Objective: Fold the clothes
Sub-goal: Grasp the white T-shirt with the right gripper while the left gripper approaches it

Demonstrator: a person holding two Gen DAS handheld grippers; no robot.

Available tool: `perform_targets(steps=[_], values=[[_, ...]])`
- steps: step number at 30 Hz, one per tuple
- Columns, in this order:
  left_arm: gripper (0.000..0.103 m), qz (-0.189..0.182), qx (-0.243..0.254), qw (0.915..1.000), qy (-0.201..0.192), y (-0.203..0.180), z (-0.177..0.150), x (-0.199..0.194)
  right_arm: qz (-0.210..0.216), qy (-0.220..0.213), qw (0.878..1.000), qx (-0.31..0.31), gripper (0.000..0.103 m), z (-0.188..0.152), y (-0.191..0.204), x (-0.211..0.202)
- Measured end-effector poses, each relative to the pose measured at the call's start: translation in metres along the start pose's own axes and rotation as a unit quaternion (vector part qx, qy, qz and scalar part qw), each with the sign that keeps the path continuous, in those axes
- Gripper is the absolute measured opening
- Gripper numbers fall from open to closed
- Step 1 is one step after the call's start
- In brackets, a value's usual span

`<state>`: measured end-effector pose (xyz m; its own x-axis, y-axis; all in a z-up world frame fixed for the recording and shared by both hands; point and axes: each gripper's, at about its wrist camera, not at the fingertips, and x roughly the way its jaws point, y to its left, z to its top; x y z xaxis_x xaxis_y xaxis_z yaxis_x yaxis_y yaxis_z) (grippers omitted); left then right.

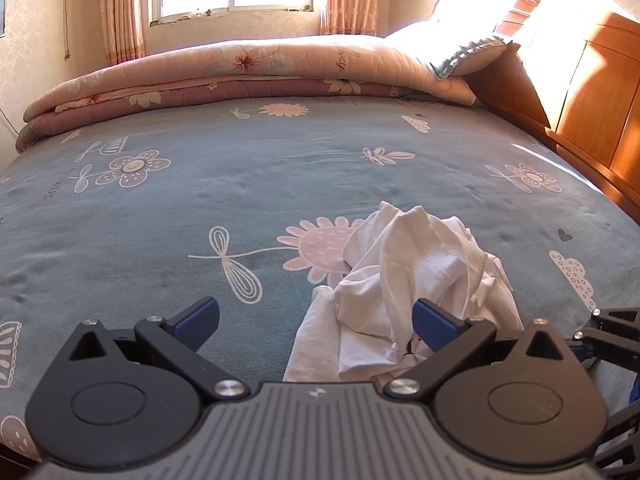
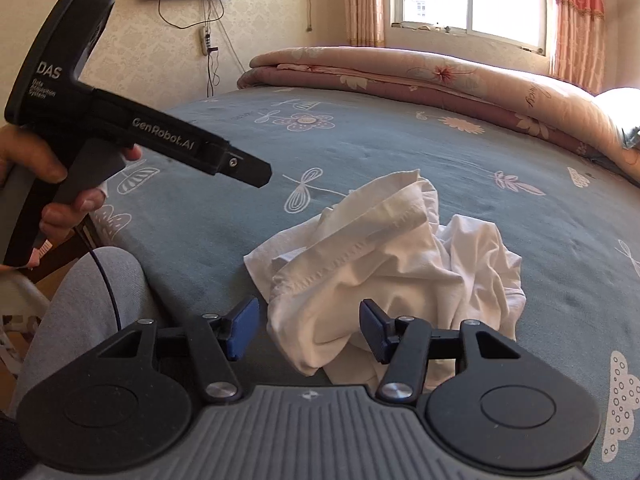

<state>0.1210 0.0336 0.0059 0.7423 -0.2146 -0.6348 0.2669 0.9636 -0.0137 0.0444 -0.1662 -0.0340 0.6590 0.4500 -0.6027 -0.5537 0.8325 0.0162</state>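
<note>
Nearest the right wrist camera, the right gripper (image 2: pixel 305 330) stands with its blue pads apart, a fold of the crumpled white garment (image 2: pixel 384 264) rising between them; the pads do not appear to press on the cloth. In the left wrist view the left gripper (image 1: pixel 316 322) is spread wide, its right pad (image 1: pixel 434 322) just in front of the garment's near edge (image 1: pixel 400 280), its left pad over bare sheet. Nothing is held by either.

The garment lies bunched near the close edge of the bed, on the blue flowered bedsheet (image 1: pixel 240 184), with some dark print showing low in the heap. A hand (image 2: pixel 48 176) holds the left tool's handle at the left of the right view. Farther back lie a folded pink quilt (image 1: pixel 224 76) and a pillow (image 1: pixel 452 52) by the wooden headboard (image 1: pixel 584 92).

The risk, as I judge it, is pinching several layers at once: the heap hides hem, sleeves and collar, so a closing grip here could lift a wad rather than an edge, and pulling apart would twist the garment instead of spreading it. It could also slide off the near edge.
</note>
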Motion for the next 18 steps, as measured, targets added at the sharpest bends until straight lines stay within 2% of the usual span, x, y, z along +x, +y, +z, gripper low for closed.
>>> perform_targets(steps=[5, 6, 8, 10, 11, 12, 18], values=[[0.102, 0.006, 0.018, 0.9998, -0.002, 0.001, 0.003, 0.001, -0.034, 0.038, 0.998, -0.040, 0.060, -0.003, 0.017, 0.019], [0.102, 0.005, 0.018, 0.9998, -0.001, 0.001, 0.003, 0.002, -0.042, 0.048, 0.997, -0.041, 0.053, -0.004, 0.018, 0.024], [0.102, 0.006, 0.022, 0.9997, 0.003, 0.000, 0.002, 0.004, -0.048, 0.057, 0.996, -0.052, 0.047, -0.006, 0.022, 0.028], [0.102, 0.014, 0.033, 0.9994, 0.003, -0.003, 0.000, 0.006, -0.062, 0.064, 0.994, -0.065, 0.035, -0.008, 0.027, 0.032], [0.102, 0.016, 0.038, 0.9992, 0.002, -0.004, 0.000, 0.007, -0.071, 0.065, 0.993, -0.069, 0.018, -0.008, 0.027, 0.033], [0.102, 0.015, 0.041, 0.9991, 0.001, -0.005, -0.001, 0.007, -0.078, 0.063, 0.993, -0.065, 0.010, -0.007, 0.026, 0.032], [0.100, 0.005, 0.053, 0.9986, -0.004, -0.013, -0.004, 0.010, -0.104, 0.044, 0.993, -0.019, 0.010, 0.001, 0.005, 0.018]])
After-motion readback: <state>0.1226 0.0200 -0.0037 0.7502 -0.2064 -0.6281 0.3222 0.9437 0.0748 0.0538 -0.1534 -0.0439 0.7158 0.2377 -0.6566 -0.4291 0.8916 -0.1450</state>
